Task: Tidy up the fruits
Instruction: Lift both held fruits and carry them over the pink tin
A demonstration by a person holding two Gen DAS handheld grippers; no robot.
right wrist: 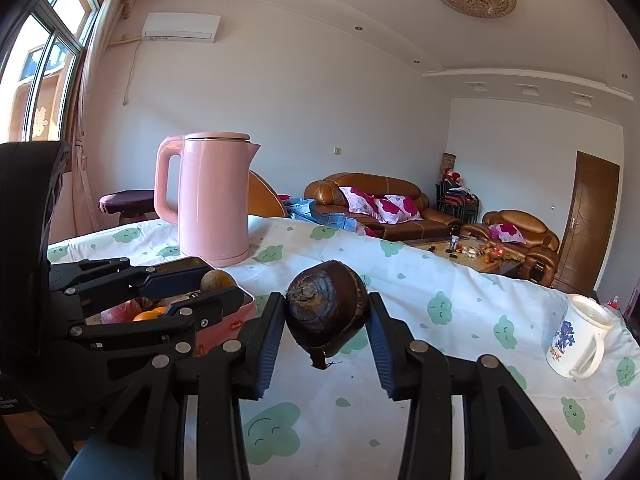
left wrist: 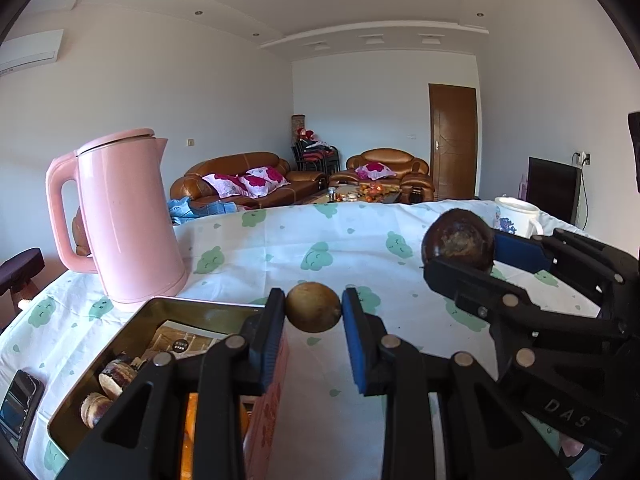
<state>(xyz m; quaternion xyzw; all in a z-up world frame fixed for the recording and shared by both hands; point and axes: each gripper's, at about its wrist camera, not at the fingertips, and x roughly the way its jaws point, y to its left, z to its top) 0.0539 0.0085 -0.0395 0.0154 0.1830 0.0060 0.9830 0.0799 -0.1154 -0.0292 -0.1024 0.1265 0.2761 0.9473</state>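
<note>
My left gripper [left wrist: 313, 309] is shut on a small round tan-brown fruit [left wrist: 313, 307], held above the table just right of an open tin box [left wrist: 168, 308]. The tin holds dark round fruits [left wrist: 116, 374] and, in the right wrist view, an apple [right wrist: 120, 312] and an orange [right wrist: 150, 314]. My right gripper [right wrist: 326, 316] is shut on a larger dark brown, rough-skinned fruit [right wrist: 326, 308], lifted over the tablecloth. In the left wrist view the right gripper [left wrist: 460, 264] and its dark fruit [left wrist: 458, 245] hang to the right of the left gripper.
A tall pink kettle [left wrist: 124, 216] stands behind the tin at the left. A white printed mug [right wrist: 578, 336] sits near the table's right edge. A phone [left wrist: 18, 406] lies at the left edge. The tablecloth [left wrist: 328, 240] is white with green cloud prints.
</note>
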